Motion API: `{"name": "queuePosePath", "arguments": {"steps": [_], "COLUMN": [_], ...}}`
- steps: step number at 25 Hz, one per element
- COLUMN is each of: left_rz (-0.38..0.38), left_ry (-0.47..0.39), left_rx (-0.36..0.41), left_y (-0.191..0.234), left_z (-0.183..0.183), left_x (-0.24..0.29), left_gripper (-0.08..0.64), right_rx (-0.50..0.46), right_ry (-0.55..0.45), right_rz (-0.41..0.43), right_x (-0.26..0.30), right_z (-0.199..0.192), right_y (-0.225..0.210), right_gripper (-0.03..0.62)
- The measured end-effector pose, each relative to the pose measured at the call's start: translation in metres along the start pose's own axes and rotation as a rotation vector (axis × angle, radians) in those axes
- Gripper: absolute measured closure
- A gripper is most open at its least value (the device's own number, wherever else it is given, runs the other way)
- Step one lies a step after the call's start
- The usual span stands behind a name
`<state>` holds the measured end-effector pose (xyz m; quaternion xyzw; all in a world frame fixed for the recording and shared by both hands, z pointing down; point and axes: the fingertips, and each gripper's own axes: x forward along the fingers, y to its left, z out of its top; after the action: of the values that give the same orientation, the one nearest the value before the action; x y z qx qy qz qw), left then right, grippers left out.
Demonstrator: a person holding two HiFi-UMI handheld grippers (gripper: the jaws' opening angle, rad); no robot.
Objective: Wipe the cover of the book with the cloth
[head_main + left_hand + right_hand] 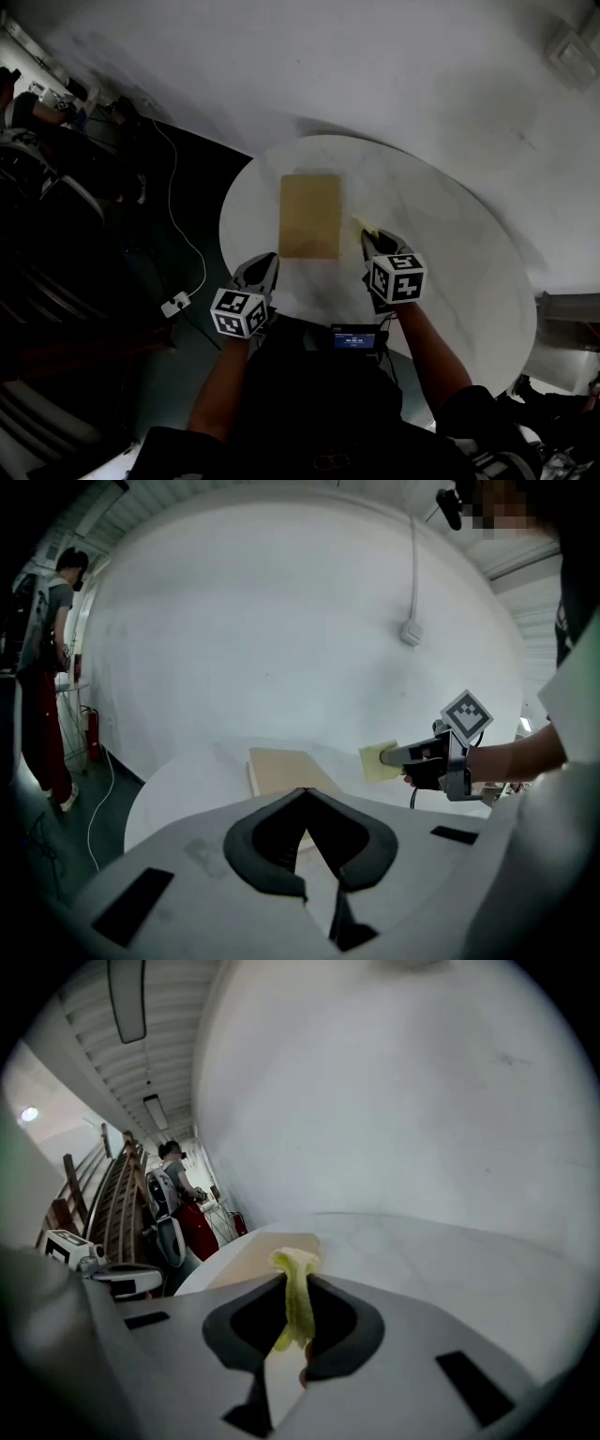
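- Two grippers hover at the near side of the table. The right gripper is clenched on the yellow cloth, which is pinched as a folded strip between its jaws and pokes out past the tips.
- Empty, the left gripper has its jaws pressed together with nothing between them. It is near the book's near left corner and, as far as I can tell, not touching it.
- Flat and closed, the book lies tan cover up near the middle of the round white table, a little beyond the two grippers.
- In the left gripper view, the free end of the cloth is just beside the book's right edge, lifted off the tabletop and apart from the cover.
- Judged from that, picking up the cloth is done and the wipe itself has not yet begun. What is left is to bring the cloth onto the cover and sweep it across, perhaps with the left gripper steadying the book.
- Any dust or marks on the cover are too dim to make out.
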<state>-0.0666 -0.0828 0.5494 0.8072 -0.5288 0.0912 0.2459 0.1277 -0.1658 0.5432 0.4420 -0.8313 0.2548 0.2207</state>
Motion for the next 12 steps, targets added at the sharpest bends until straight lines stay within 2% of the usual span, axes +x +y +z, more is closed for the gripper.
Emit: {"name": "queuePosePath", "arguments": {"steps": [5,12], "left_rz": [0.041,0.018], "left_ry": [-0.029,-0.063], "left_rx": [-0.029,0.005], "left_y": [-0.012,-0.022], "left_z": [-0.018,-0.019], "left_x": [-0.033,-0.066], "left_gripper": [0.557,0.557], "right_rx": [-0.143,-0.324], "right_ry": [-0.059,-0.129], "right_rz": [-0.01,0.0], "right_x": [-0.021,-0.056], "right_z": [0.011,0.016], "right_y": [0.011,0.06], "right_gripper": [0.505,0.505]}}
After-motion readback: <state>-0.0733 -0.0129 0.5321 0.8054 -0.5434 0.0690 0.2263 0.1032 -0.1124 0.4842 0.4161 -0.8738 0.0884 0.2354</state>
